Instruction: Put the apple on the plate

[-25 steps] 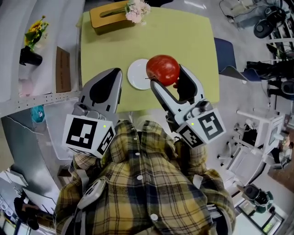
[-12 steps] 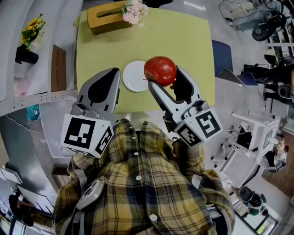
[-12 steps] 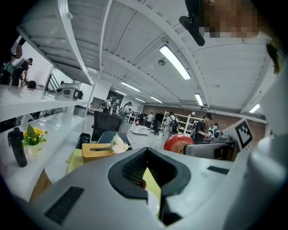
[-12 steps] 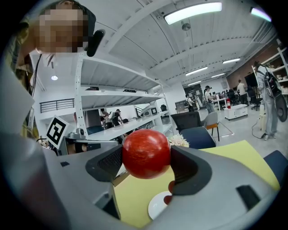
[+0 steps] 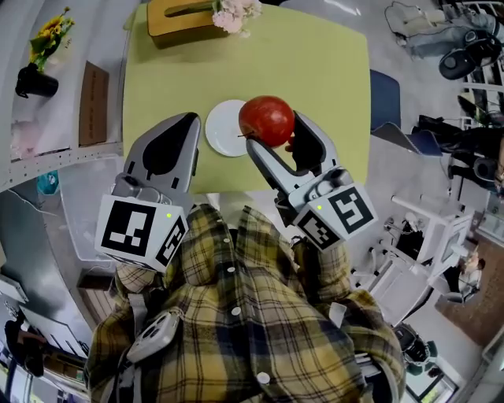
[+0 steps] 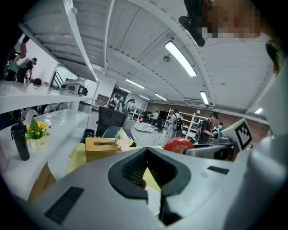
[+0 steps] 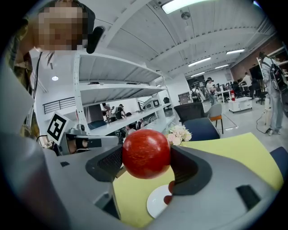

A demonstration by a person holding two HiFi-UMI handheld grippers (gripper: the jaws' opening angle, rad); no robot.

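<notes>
A red apple (image 5: 266, 120) hangs in the air over the yellow-green table (image 5: 323, 71), with my right gripper (image 5: 275, 131) shut on it. In the right gripper view the apple (image 7: 146, 153) fills the gap between the two dark pads. The small white plate (image 5: 223, 130) lies on the table just left of the apple and lower down; the plate (image 7: 156, 203) shows below the apple, bare. My left gripper (image 5: 187, 120) is held left of the plate with its jaws together and nothing in them. The left gripper view shows the apple (image 6: 179, 144) off to the right.
A wooden tissue box (image 5: 177, 17) with pale flowers (image 5: 236, 11) beside it stands at the table's far edge. A dark vase of yellow flowers (image 5: 35, 72) is on the white shelf at left. A blue chair (image 5: 386, 93) stands right of the table.
The right gripper has kept hold of the apple throughout. Both grippers and the table have slid slightly left and up in the head view; the apple stays just right of the plate.
</notes>
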